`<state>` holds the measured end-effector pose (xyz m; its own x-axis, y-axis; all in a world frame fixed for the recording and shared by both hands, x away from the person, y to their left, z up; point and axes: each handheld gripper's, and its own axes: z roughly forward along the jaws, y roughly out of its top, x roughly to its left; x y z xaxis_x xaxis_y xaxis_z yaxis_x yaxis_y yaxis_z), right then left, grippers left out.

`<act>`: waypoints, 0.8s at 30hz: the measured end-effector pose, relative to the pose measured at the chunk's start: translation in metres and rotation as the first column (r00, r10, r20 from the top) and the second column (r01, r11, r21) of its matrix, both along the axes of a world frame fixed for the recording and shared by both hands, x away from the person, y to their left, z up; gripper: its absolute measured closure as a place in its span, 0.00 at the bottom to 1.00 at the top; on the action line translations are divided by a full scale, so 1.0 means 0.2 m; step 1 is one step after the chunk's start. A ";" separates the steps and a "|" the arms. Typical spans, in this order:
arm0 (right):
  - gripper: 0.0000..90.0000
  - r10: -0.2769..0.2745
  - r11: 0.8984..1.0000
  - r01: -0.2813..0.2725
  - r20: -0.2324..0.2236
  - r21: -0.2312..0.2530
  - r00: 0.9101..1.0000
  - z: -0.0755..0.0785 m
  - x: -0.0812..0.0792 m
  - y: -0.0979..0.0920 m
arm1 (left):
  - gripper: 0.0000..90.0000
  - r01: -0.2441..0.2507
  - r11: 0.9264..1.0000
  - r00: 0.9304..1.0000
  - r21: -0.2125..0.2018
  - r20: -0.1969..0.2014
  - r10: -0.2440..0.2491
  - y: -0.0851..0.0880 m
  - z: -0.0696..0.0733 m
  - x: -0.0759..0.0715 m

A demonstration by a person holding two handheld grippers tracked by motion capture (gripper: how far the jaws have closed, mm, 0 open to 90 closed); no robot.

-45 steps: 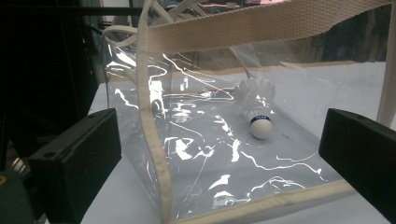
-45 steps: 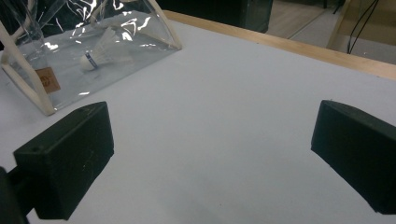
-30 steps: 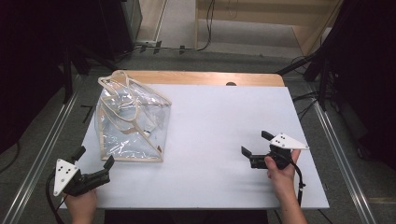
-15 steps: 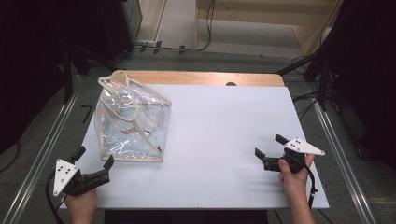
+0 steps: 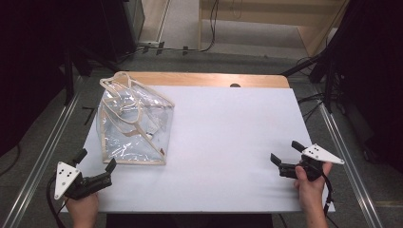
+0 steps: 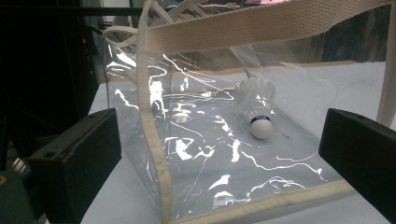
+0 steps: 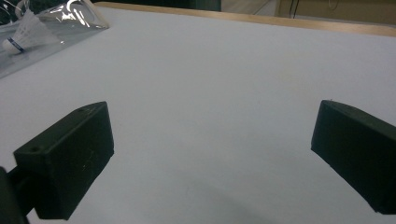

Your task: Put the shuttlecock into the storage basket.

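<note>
Grippers: two, one in each hand, each with two blocky black jaws and a grey three-cornered plate on top.
Left gripper [image 5: 96, 167]: held at the near left corner of the table, jaws spread wide with nothing between them, aimed at the near side of the bag and just short of it.
Right gripper [image 5: 286, 156]: held near the right edge of the table, well apart from the bag, jaws parted and empty above bare white surface.
Hands: two, the left hand [image 5: 81, 209] and the right hand [image 5: 310, 185], both entering from the bottom of the high view.
Bag [image 5: 134, 124]: one, a clear plastic tote standing on the left part of the table; boxy, glossy, creased film that throws bright glints.
Bag trim: cream woven webbing along every edge [image 6: 156, 154]; it also forms the looped handles [image 5: 124, 85] at the top.
Shuttlecock [image 6: 258, 111]: one, lying on the floor of the bag in the left gripper view; white feather skirt, rounded white cork nose, dark blue band around the nose.
Shuttlecock in the right gripper view: the same one [image 7: 21, 30], seen through the plastic at the far upper left.
Table [image 5: 228, 137]: one, flat matte white top, with a strip of light wood [image 5: 214, 79] showing along its far edge.
</note>
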<state>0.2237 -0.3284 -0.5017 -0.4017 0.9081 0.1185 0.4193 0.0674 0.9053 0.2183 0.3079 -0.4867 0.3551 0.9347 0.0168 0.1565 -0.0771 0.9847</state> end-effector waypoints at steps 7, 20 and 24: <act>0.00 -0.025 1.000 0.025 0.000 0.009 1.000 -0.01 -0.04 -0.05 | 0.00 0.000 1.000 1.000 0.000 0.000 0.000 0.00 0.00 0.00; 0.00 -0.059 0.997 0.058 0.040 0.043 0.997 -0.03 -0.13 -0.17 | 0.00 0.001 1.000 1.000 -0.003 0.001 -0.001 0.00 0.00 0.00; 0.00 -0.064 0.997 0.062 0.038 0.052 0.997 -0.03 -0.13 -0.17 | 0.00 0.000 1.000 1.000 -0.002 0.002 0.000 0.00 0.00 0.00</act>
<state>0.1973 -0.3624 -0.5073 -0.3495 0.9247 0.1508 0.3853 -0.0048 0.9228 0.2186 0.3083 -0.4867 0.3552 0.9347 0.0157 0.1548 -0.0753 0.9851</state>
